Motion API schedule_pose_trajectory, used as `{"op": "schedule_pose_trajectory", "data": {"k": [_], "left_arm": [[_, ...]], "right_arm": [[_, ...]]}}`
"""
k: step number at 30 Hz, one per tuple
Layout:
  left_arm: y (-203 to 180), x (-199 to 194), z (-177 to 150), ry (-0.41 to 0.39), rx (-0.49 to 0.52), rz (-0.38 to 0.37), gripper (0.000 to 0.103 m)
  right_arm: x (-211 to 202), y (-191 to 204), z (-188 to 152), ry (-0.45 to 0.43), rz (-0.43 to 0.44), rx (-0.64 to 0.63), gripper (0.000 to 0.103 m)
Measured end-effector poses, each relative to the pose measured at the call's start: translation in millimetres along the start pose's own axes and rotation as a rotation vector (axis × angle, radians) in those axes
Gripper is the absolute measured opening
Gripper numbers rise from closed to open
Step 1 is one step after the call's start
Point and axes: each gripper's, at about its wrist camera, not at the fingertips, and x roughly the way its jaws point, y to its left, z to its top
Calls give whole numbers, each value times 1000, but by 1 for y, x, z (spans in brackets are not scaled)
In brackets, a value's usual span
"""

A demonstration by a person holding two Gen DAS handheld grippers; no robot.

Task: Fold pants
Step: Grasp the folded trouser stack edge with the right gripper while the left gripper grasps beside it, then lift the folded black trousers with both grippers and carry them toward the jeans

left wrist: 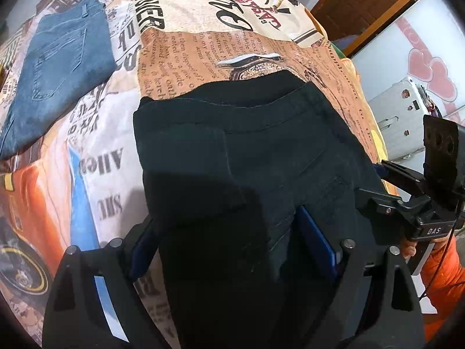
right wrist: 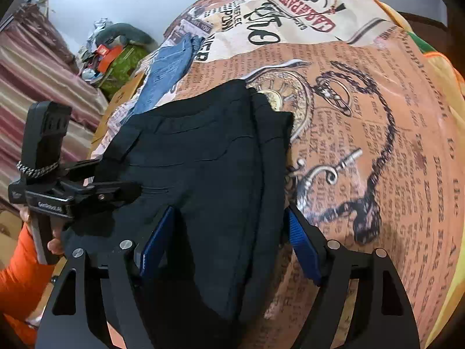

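Black pants (left wrist: 247, 145) lie folded into a thick bundle on a printed bedspread (left wrist: 203, 43), waistband at the far end. My left gripper (left wrist: 229, 247) is open over the near end; its blue pads (left wrist: 316, 247) straddle the cloth without pinching it. In the right wrist view the same pants (right wrist: 203, 151) run between the wide-apart blue pads (right wrist: 157, 244) of my right gripper (right wrist: 229, 244), which is open, its right pad just past the cloth's edge. Each view shows the other tool's black body at the side.
Folded blue jeans (left wrist: 61, 67) (right wrist: 171, 69) lie on the bedspread (right wrist: 363, 116) to the far left. Beyond the bed are cluttered items (right wrist: 116, 49), a striped curtain (right wrist: 43, 72), a white metal unit (left wrist: 407, 107) and a wooden door (left wrist: 363, 5). An orange sleeve (left wrist: 444, 276) (right wrist: 17, 276) shows.
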Motion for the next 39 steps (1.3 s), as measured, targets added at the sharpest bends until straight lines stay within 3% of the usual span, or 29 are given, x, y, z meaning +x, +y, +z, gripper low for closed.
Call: {"op": "schedule_pose_trajectory", "data": {"k": [4, 9, 12, 17, 24, 31, 39], "left_arm": [[2, 3, 8, -3, -14, -5, 85], [4, -4, 7, -12, -23, -6, 70], [2, -8, 5, -22, -14, 3, 62], [-6, -18, -5, -42, 1, 44, 42], [-23, -46, -30, -105, 60, 63, 28], [-27, -86, -37, -204, 45, 65, 26], [-23, -145, -31, -368, 52, 140, 26]], "right_arm": [[2, -4, 6, 5, 32, 25, 60], [1, -4, 8, 1, 30, 35, 33], [-4, -1, 6, -8, 31, 19, 28], [-11, 9, 5, -24, 10, -14, 24], [-28, 33, -6, -56, 7, -90, 22], [-51, 67, 3, -132, -3, -182, 21], [-71, 111, 32, -246, -5, -289, 21]]}}
